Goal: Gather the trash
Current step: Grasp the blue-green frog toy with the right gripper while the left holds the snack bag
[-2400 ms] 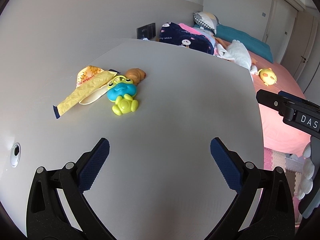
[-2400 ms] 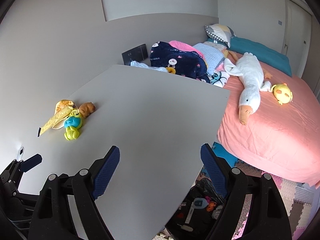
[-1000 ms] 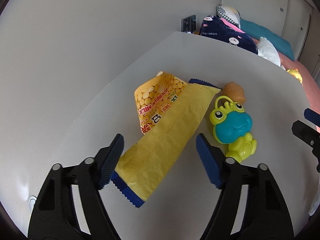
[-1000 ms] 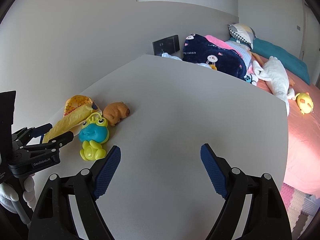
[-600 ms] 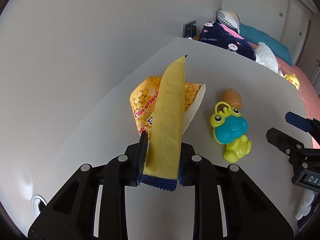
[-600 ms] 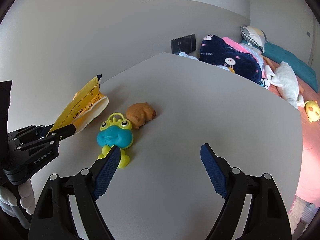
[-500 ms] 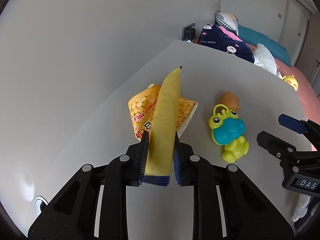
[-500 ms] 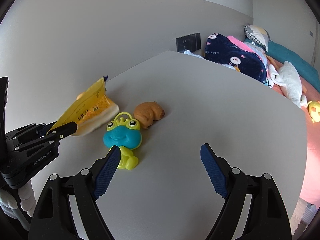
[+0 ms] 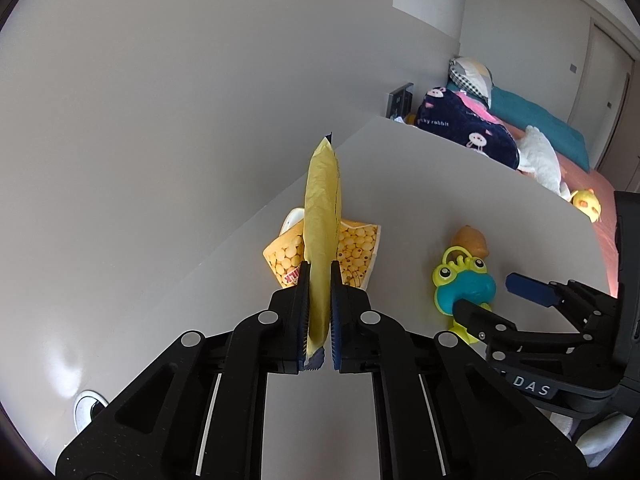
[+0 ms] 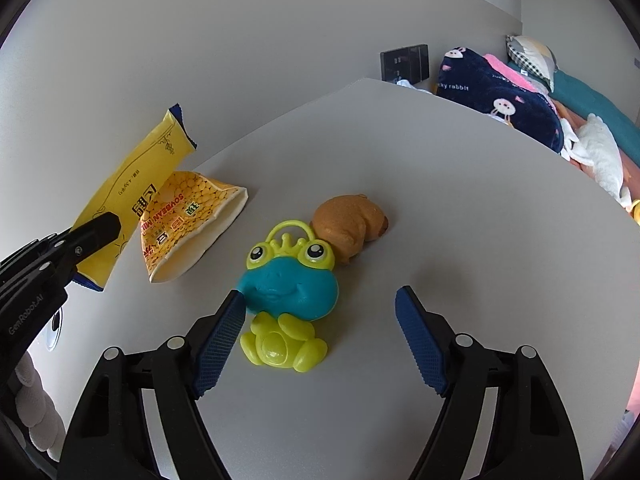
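Note:
A long yellow snack wrapper [image 9: 322,208] with blue ends stands up off the grey table [image 10: 480,220], and my left gripper [image 9: 320,280] is shut on its lower end. From the right wrist view the wrapper [image 10: 136,184] hangs tilted above a paper cup [image 10: 192,224] printed with yellow beans, which lies on its side. My right gripper [image 10: 320,316] hovers low over a blue and green frog toy [image 10: 288,284]. Its jaws are closing. The frog lies between them and the pads do not press on it.
A brown animal toy [image 10: 352,224] lies against the frog's far side. The grey wall runs close along the table's left edge. A cable hole [image 9: 90,408] sits near the front left. A bed [image 9: 600,184] with blankets and plush toys lies beyond the table's right edge.
My left gripper closed on the yellow wrapper and lifted it up off the cup. My right gripper moved in over the frog toy and its jaws narrowed.

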